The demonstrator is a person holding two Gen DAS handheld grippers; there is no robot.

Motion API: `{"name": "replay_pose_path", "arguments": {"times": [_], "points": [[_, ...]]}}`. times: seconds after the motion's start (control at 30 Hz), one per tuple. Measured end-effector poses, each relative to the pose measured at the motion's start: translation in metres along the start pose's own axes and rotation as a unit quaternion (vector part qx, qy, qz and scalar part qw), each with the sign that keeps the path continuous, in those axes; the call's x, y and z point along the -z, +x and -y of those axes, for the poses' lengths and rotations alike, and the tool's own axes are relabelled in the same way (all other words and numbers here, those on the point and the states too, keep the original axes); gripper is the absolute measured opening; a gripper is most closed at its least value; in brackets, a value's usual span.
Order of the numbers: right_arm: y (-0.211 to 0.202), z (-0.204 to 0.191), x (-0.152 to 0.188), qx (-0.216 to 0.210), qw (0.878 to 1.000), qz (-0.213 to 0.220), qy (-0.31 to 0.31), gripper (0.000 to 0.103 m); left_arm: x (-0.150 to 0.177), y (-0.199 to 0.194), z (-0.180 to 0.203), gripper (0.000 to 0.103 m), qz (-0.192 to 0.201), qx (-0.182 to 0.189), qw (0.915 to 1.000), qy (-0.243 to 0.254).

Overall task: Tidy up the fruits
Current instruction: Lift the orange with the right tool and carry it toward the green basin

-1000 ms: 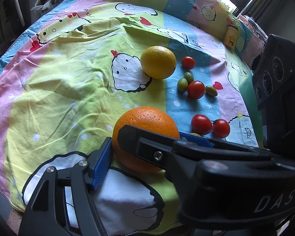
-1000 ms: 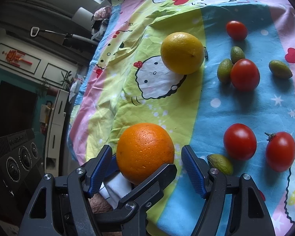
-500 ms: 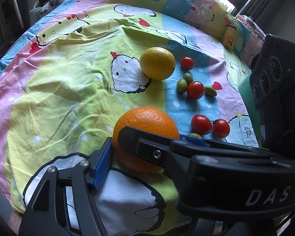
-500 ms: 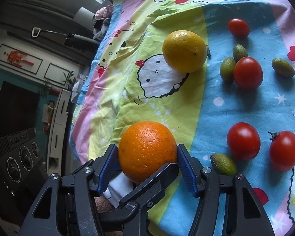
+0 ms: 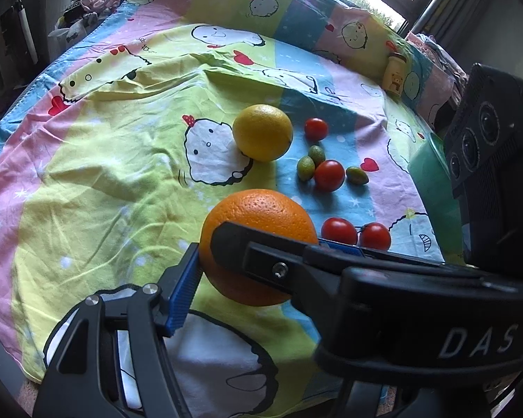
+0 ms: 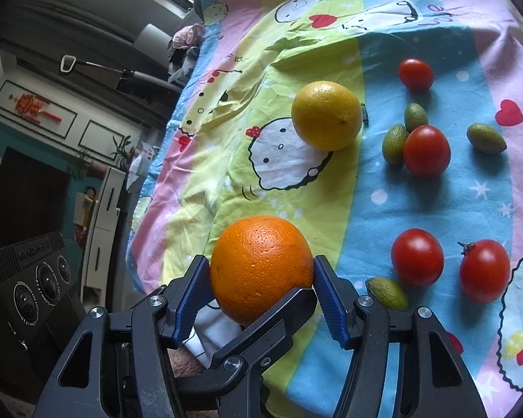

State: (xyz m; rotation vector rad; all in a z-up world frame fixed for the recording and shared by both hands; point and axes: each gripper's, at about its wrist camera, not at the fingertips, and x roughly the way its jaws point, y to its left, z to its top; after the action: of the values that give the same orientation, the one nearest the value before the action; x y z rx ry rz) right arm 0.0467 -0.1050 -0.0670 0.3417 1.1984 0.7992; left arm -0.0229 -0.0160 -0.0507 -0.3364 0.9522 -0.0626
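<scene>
Since a second ago the right gripper [image 6: 261,292] has been closing, and both it and the left gripper [image 5: 251,275] now clamp the orange [image 6: 260,284] at the near edge of the bed [image 6: 366,216], in front of a lemon [image 6: 326,115] and tomatoes [image 6: 416,257].

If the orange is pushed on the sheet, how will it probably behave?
The orange is round, so it would likely roll, though the wrinkled sheet may slow it. Its pebbled peel probably grips well. It looks firm, not fragile.

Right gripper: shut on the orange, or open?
Shut on the orange: both blue pads of the right gripper press its sides.
</scene>
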Motion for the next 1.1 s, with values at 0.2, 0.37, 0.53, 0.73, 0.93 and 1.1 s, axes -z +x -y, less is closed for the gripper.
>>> {"name": "replay_pose_path", "arguments": {"times": [0.2, 0.37, 0.53, 0.73, 0.93, 1.1], "points": [[-0.02, 0.001, -0.005, 0.003, 1.0, 0.03, 0.001, 0.063, -0.009, -0.005, 0.017, 0.065, 0.018, 0.01, 0.9996, 0.018], [-0.04, 0.005, -0.009, 0.0, 0.998, 0.061, 0.004, 0.063, -0.018, -0.011, 0.035, 0.065, 0.033, 0.018, 0.9984, 0.043], [-0.058, 0.008, -0.012, -0.002, 0.996, 0.087, 0.006, 0.063, -0.026, -0.015, 0.051, 0.065, 0.044, 0.022, 0.9968, 0.064], [-0.08, 0.011, -0.015, -0.009, 0.993, 0.117, 0.014, 0.063, -0.036, -0.024, 0.071, 0.065, 0.058, 0.026, 0.9943, 0.086], [-0.112, 0.009, -0.026, -0.007, 0.988, 0.153, 0.014, 0.063, -0.057, -0.035, 0.094, 0.065, 0.077, 0.04, 0.9897, 0.114], [-0.137, 0.004, -0.041, 0.013, 0.984, 0.177, 0.01, 0.063, -0.076, -0.043, 0.11, 0.065, 0.095, 0.064, 0.9863, 0.119]]}}
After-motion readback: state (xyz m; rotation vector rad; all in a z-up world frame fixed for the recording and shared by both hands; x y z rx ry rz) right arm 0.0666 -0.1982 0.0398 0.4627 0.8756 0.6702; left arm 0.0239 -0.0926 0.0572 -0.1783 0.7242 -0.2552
